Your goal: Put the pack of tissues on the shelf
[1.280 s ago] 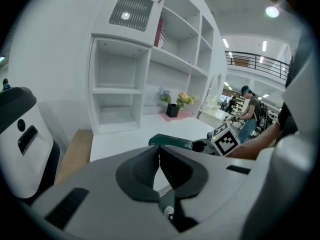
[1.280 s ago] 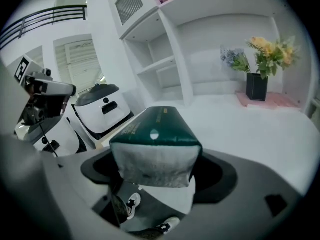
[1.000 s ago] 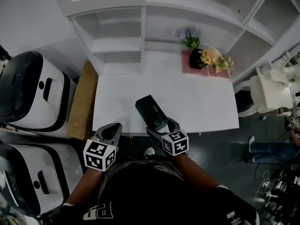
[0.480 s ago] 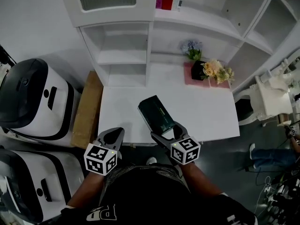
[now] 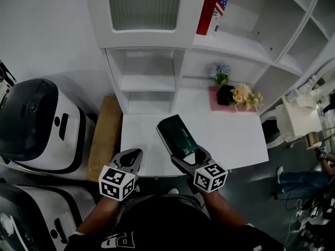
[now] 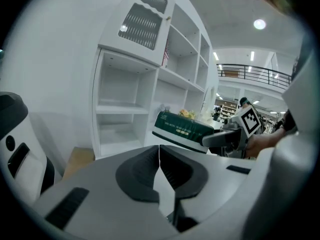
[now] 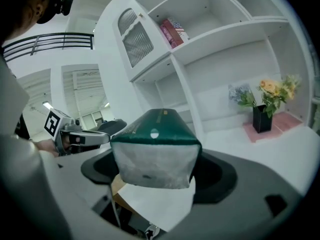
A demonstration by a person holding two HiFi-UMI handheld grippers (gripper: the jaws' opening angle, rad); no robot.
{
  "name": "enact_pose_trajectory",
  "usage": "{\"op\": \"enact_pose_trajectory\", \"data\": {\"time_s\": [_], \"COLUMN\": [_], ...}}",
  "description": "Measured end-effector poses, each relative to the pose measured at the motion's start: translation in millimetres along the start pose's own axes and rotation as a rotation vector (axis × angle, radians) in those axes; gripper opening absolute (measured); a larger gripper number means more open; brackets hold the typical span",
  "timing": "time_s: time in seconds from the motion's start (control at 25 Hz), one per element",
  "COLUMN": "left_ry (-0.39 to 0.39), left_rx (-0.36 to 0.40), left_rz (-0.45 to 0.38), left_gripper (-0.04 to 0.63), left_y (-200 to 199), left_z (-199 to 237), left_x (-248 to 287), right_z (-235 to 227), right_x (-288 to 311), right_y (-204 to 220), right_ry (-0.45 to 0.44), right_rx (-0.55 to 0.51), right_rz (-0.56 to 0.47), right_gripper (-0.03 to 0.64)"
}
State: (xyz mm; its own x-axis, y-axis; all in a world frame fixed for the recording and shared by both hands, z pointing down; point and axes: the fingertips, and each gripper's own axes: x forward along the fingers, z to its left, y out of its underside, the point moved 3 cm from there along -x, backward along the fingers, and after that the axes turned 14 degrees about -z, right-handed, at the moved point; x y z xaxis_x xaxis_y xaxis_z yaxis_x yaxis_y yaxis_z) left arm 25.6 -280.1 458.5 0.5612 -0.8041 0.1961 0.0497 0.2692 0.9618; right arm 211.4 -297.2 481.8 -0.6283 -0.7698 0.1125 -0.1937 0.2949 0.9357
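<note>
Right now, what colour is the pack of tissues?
Dark green pack of tissues, pale end; best in right gripper view.

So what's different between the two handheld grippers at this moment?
The right gripper clamps the green pack of tissues; the left gripper holds nothing. The right gripper's jaws are wedged apart by the pack, while the left gripper's jaws meet. Both carry a marker cube and point toward the white shelf.
</note>
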Motion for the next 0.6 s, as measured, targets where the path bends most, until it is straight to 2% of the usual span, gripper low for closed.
{"op": "enact_pose_trajectory", "data": {"time_s": [0.2,0.6], "left_ry": [0.008,0.070], "left_rx": [-0.006,0.005], "left_rz": [0.011,-0.002], "left_gripper": [0.015,0.015], "left_y": [-1,-11], "left_z": [34,76], "left_x": [-5,-5], "right_z": [10,31], "right_x": [27,75], "right_y": [-5,-33], "right_ry": [0.029,0.062], "right_rx": [0.014,-0.056], "right_rz": [-0.016,-0.075], "right_gripper": [0.442,0.442]}}
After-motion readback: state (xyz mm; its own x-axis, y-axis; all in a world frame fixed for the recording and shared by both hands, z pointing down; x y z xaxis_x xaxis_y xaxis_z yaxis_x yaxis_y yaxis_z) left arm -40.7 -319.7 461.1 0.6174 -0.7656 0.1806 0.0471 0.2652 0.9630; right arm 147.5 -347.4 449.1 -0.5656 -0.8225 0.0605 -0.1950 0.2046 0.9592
